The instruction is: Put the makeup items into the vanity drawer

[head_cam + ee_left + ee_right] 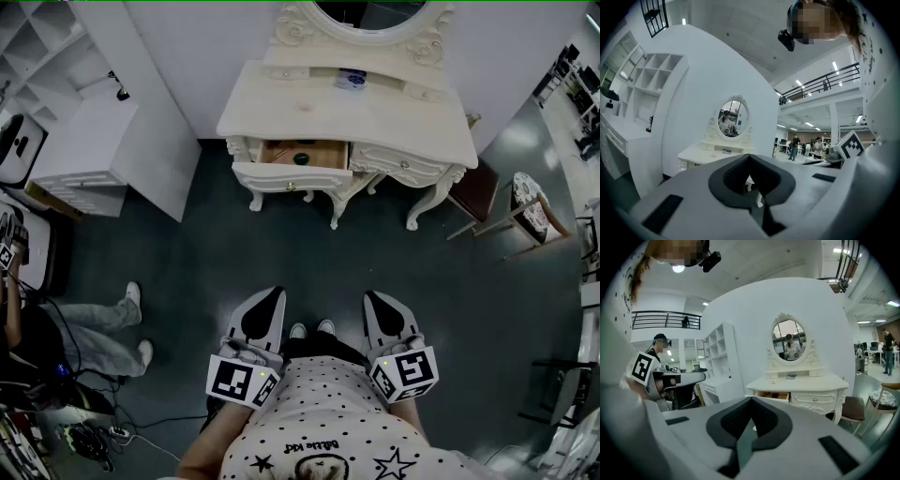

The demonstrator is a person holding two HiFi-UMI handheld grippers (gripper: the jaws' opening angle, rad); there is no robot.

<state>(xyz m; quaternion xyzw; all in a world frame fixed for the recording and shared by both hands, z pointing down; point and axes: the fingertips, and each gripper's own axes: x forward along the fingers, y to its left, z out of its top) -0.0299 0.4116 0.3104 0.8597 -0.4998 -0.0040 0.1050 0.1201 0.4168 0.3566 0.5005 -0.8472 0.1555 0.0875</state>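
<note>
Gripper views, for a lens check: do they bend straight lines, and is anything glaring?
Left gripper view: strong fisheye, white wall bows, corners dark. Right gripper view: same bowing, ceiling lamp glares, vanity sharp.

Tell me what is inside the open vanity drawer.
The open drawer shows a wooden bottom with one small dark item near its front. The rear part lies under the tabletop, so anything there is hidden.
</note>
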